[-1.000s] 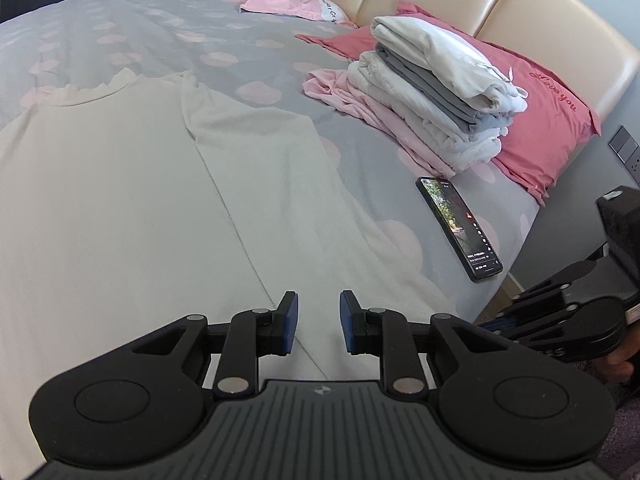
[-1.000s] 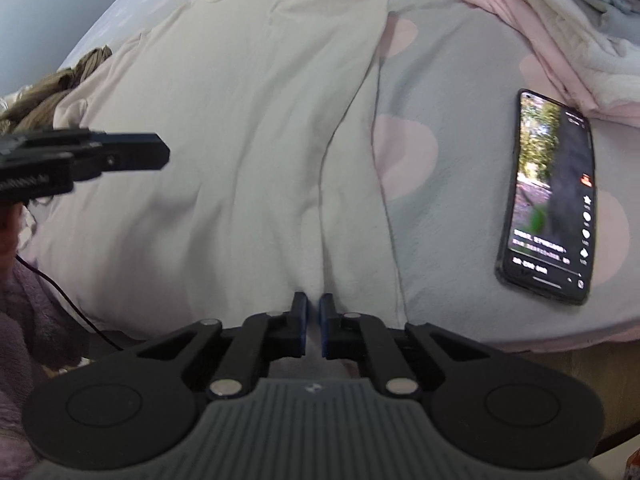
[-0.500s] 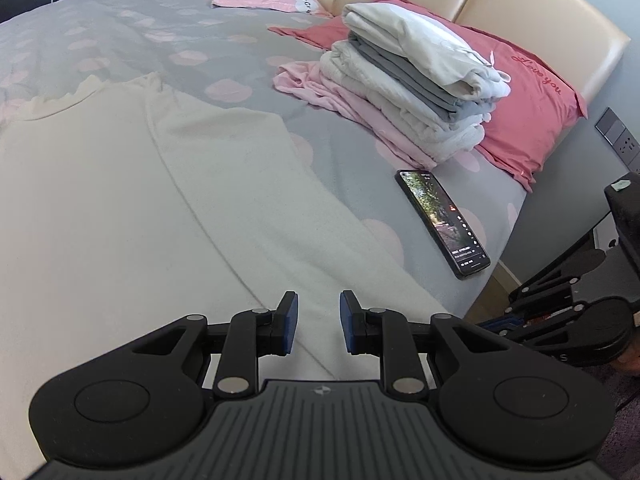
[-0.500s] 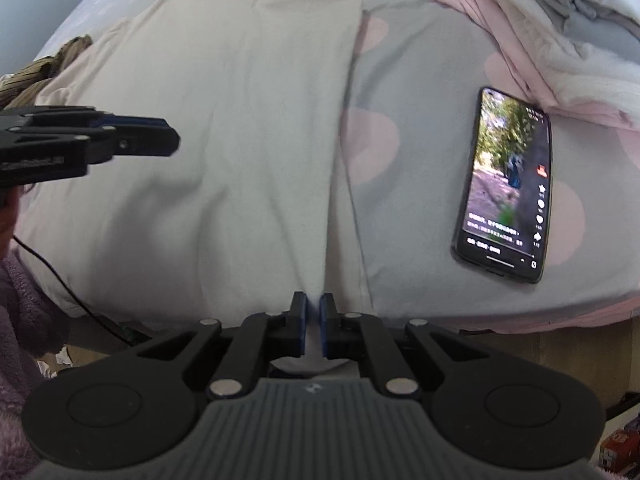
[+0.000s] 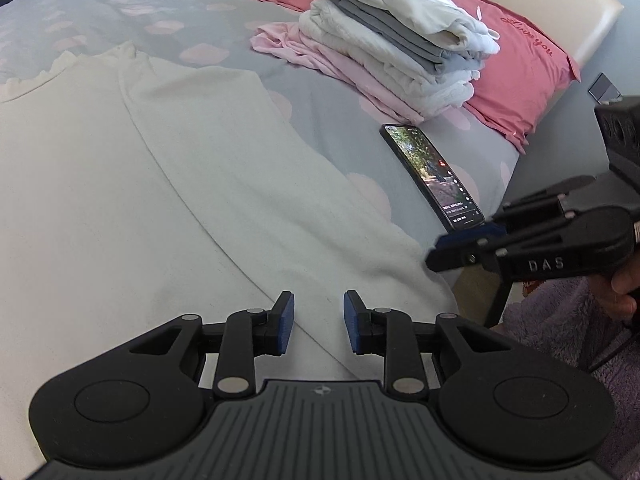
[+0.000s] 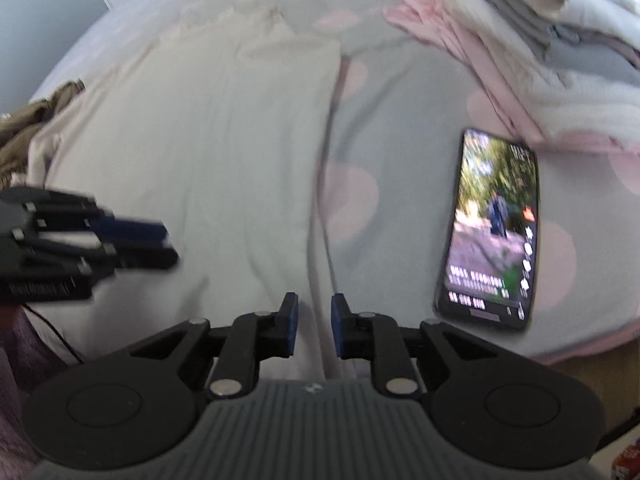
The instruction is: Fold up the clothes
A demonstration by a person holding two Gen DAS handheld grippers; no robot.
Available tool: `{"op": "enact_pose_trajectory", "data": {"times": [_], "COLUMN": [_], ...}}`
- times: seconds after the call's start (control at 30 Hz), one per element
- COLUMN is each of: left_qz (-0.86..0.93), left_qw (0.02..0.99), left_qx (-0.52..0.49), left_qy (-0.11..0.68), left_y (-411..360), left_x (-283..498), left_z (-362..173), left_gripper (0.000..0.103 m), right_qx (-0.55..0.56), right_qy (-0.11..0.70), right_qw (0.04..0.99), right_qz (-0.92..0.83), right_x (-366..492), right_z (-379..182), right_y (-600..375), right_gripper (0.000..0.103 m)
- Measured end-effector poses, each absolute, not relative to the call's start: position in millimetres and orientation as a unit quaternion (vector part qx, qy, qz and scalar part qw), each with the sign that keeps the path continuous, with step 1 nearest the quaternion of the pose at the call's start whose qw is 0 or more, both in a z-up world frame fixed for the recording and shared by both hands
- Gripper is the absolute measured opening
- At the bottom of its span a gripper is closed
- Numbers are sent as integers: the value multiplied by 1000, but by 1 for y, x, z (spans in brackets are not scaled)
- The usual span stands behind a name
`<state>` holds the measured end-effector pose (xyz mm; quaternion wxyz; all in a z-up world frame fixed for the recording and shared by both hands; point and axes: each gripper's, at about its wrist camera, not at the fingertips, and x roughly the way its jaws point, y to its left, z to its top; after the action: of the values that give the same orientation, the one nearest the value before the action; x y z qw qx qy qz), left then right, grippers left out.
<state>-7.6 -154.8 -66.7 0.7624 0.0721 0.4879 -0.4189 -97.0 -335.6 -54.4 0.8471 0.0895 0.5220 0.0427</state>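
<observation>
Below my left gripper (image 5: 318,322) lies a cream shirt (image 5: 168,184) spread flat on the spotted bed (image 5: 328,120); its jaws have just been parting, with nothing between them. My right gripper (image 6: 314,326), over the shirt's near hem, has just been opening, empty. A phone (image 6: 494,232) lies to its right.

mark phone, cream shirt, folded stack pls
phone (image 5: 432,178), left wrist view, middle of its lit screen
cream shirt (image 5: 120,200), left wrist view, flat body panel
folded stack (image 5: 400,40), left wrist view, side of the layered clothes
</observation>
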Motion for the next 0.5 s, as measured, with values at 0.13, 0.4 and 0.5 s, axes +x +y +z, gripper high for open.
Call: {"op": "enact_pose_trajectory", "data": {"times": [0.13, 0.4, 0.5], "left_qz": [-417, -413, -418], "left_qw": [766, 770, 773], "left_qx": [69, 63, 61], "left_qy": [485, 482, 474], "left_y": [-150, -151, -152], "left_x": [-8, -7, -8], "left_z": [-64, -59, -54], "left_gripper": [24, 26, 26], "right_qx": [79, 55, 26], "right_qy": [550, 624, 651], "right_qw": [829, 776, 756], "right_qz": [57, 77, 68], "right_x": [-91, -106, -116], "right_z": [-64, -99, -100], "right_y": [-324, -312, -311], "right_gripper": [22, 17, 0]}}
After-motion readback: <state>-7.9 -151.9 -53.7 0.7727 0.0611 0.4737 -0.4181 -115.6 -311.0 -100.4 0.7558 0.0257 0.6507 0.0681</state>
